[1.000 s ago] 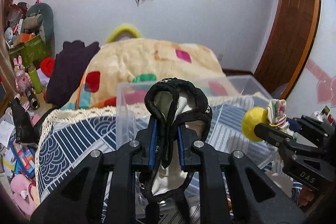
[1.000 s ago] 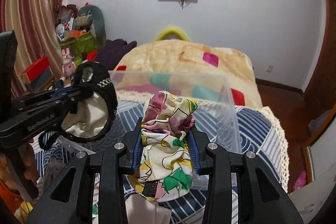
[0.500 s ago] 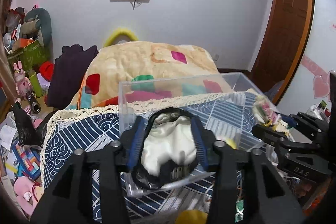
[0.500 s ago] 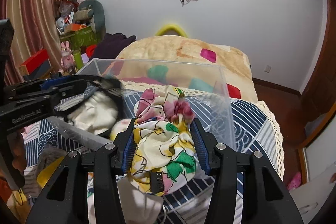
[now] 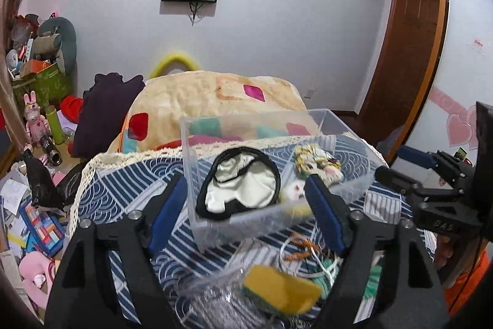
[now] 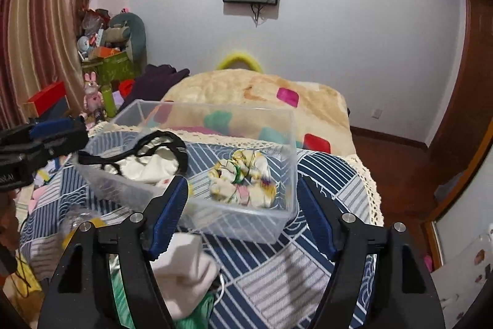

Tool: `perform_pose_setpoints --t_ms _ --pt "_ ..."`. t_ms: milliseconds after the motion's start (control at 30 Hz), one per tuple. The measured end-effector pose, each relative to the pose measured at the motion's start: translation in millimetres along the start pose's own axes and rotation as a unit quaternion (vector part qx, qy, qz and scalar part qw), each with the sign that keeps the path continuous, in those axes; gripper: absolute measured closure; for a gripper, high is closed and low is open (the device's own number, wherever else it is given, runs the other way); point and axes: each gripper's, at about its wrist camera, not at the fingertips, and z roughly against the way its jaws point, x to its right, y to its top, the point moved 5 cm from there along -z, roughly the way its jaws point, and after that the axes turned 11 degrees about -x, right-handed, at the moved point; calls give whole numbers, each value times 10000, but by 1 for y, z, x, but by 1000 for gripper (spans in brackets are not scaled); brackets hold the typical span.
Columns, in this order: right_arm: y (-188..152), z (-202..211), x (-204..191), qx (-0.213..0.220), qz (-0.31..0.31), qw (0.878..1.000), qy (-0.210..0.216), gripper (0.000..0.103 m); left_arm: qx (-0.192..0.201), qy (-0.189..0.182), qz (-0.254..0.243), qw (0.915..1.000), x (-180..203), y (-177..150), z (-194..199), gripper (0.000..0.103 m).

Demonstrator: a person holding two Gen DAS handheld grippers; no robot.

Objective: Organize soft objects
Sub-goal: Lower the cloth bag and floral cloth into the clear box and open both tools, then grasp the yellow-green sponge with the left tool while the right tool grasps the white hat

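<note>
A clear plastic bin (image 5: 326, 116) (image 6: 289, 144) stands on the blue patterned table cover. Inside it lie a cream cloth with black trim (image 5: 243, 190) (image 6: 148, 162) on the left and a floral scrunchie (image 5: 317, 164) (image 6: 243, 178) on the right. My left gripper (image 5: 246, 205) is open and empty, in front of the bin. My right gripper (image 6: 242, 207) is open and empty, also in front of the bin. Each gripper shows at the edge of the other's view.
A yellow sponge (image 5: 280, 292), tangled cords (image 5: 305, 252) and crumpled plastic lie near the table's front. A white folded cloth (image 6: 181, 267) and a green cloth (image 6: 197, 310) lie under the right gripper. A quilted bed (image 5: 215, 100) is behind; clutter fills the floor at left.
Both grippers opened and pulled back from the bin. The cream cloth and the floral scrunchie were let go and now lie inside the bin.
</note>
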Motion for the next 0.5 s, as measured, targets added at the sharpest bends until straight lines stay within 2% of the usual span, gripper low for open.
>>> perform_pose_setpoints --t_ms 33,100,133,267,500 --pt "-2 5 -1 52 17 10000 27 32 -16 -6 -7 10000 1 -4 1 19" --pt "-7 14 -3 158 6 9998 107 21 -32 12 -35 10000 3 -14 4 16" --pt "-10 18 -4 205 -28 9997 161 20 -34 18 -46 10000 4 -18 5 15" --pt "-21 23 -10 238 -112 9990 372 20 -54 90 -157 9998 10 -39 6 12" --pt "-45 13 -21 73 -242 9983 532 20 -259 -204 8 9995 14 -70 -3 10"
